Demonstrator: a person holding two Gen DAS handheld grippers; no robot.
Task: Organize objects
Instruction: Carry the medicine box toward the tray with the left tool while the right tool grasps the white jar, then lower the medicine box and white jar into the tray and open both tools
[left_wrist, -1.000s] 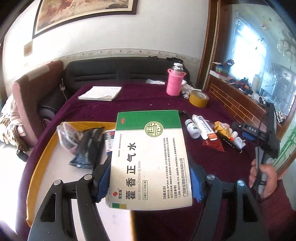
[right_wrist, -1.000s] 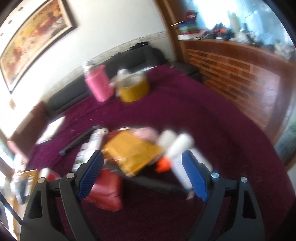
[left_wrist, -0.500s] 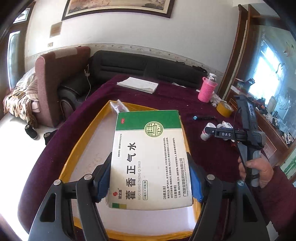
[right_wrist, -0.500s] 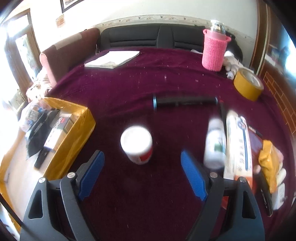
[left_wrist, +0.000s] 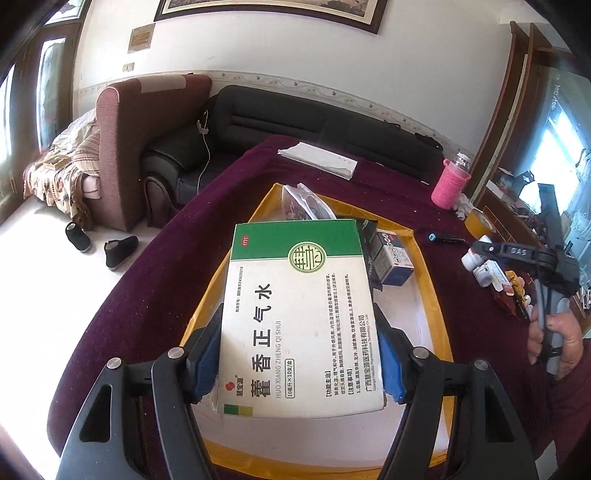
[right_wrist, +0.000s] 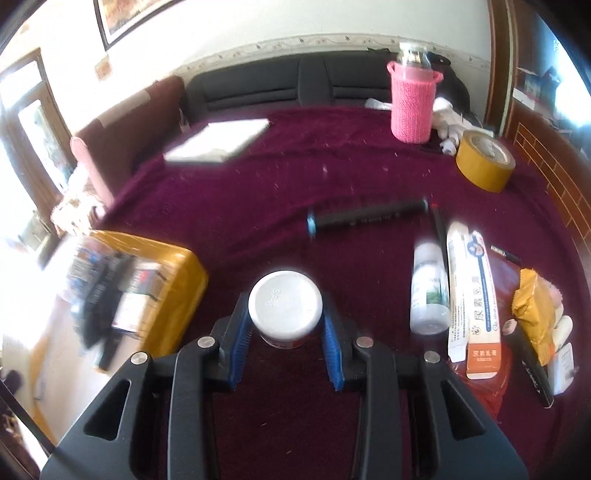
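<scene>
My left gripper (left_wrist: 299, 354) is shut on a green and white medicine box (left_wrist: 299, 321) and holds it above the yellow-rimmed tray (left_wrist: 430, 295). The tray holds a clear bag (left_wrist: 301, 203), a dark pouch and a small blue box (left_wrist: 393, 258). My right gripper (right_wrist: 285, 332) has its blue pads (right_wrist: 239, 338) on both sides of a white-lidded jar (right_wrist: 284, 306) standing on the purple tablecloth, closed against it. The right gripper also shows in the left wrist view (left_wrist: 532, 258), held in a hand.
To the right of the jar lie a white bottle (right_wrist: 428, 291), a long white and orange box (right_wrist: 474, 295), a yellow packet (right_wrist: 535, 310) and a black pen (right_wrist: 369, 216). A pink flask (right_wrist: 413, 103), tape roll (right_wrist: 484, 160) and paper stack (right_wrist: 221, 140) stand farther back.
My left gripper has carried the medicine box over the tray and drawn back. My right gripper has moved in on the white jar and narrowed from wide open to gripping it.
</scene>
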